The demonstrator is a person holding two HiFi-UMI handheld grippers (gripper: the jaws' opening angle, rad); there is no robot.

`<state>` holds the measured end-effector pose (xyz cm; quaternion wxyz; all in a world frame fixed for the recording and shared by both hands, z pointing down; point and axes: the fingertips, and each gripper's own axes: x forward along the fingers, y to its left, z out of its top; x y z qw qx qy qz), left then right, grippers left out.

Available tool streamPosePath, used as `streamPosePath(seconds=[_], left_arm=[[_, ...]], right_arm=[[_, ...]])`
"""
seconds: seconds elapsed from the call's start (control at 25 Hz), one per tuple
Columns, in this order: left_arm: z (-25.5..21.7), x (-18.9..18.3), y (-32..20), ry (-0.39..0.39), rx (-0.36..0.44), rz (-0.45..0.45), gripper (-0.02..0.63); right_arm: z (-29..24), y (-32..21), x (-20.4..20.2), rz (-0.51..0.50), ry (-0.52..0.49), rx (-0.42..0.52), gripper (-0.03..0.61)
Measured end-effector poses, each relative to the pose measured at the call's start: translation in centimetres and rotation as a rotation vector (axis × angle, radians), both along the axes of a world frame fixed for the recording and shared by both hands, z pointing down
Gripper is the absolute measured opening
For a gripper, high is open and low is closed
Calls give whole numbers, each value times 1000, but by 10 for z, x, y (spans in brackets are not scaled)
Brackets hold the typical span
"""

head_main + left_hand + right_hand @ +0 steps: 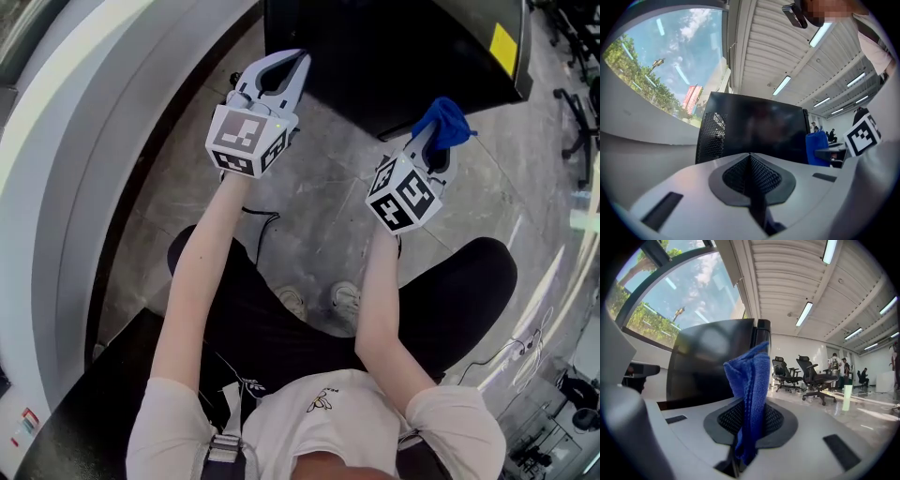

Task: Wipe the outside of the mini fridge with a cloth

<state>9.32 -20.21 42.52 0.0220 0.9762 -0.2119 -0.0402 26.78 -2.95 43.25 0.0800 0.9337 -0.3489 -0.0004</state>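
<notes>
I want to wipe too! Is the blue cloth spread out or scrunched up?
Scrunched up: the blue cloth stands in bunched folds, pinched between the right gripper's shut jaws.

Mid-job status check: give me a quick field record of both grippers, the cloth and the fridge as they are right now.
left gripper: jaws together, nothing between them
right gripper: shut on the blue cloth, which sticks out past the jaws
mini fridge: black, standing on the floor ahead of both grippers
cloth to fridge: close to the fridge's near corner in the head view; contact cannot be told
person: seated, both arms stretched toward the fridge
</notes>
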Motion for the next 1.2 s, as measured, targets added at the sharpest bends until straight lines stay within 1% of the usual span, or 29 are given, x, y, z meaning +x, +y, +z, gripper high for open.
streamPosePath(seconds=[0.08, 0.16, 0.2, 0.32, 0.36, 0.44, 0.48, 0.56, 0.64, 0.72, 0.8, 0.88, 0.92, 0.96, 1.08, 1.12, 1.16, 1.2], left_arm=[[3, -9, -9, -22, 24, -25, 5], [4, -22, -23, -11, 13, -64, 5], [3, -30, -32, 12, -12, -96, 5], [-7, -57, -62, 117, -117, -224, 5], [-13, -63, -69, 139, -123, -259, 5], [-23, -70, -76, 139, -86, -297, 5], [-25, -72, -77, 127, -66, -303, 5], [-21, -75, -77, 103, -51, -299, 5], [-13, -77, -76, 87, -52, -276, 5], [-7, -80, -78, 97, -65, -260, 5], [1, -85, -88, 138, -114, -283, 5], [11, -91, -96, 193, -186, -317, 5], [13, -93, -98, 207, -205, -328, 5], [13, -95, -98, 198, -197, -330, 5], [7, -98, -95, 90, -80, -317, 5], [7, -102, -97, 73, -64, -328, 5], [8, -108, -100, 86, -75, -349, 5], [8, -115, -105, 123, -106, -372, 5]], right_arm=[[-7, -9, -24, -57, 7, 29, 72], [-12, -31, -56, -153, 5, 65, 72], [-12, -45, -72, -205, -7, 83, 72], [-3, -90, -109, -336, -80, 143, 72], [0, -104, -118, -368, -110, 163, 72], [8, -131, -135, -425, -154, 187, 72], [13, -144, -143, -453, -169, 189, 72], [24, -168, -158, -504, -194, 183, 72], [34, -189, -167, -540, -221, 171, 72], [41, -207, -174, -565, -220, 151, 72], [47, -226, -179, -592, -207, 127, 72], [53, -241, -180, -604, -223, 120, 72], [56, -248, -180, -604, -237, 121, 72], [58, -255, -179, -603, -244, 121, 72], [60, -273, -183, -617, -234, 109, 72], [60, -277, -184, -621, -228, 107, 72], [61, -281, -185, -624, -223, 105, 72], [63, -284, -186, -625, -222, 103, 72]])
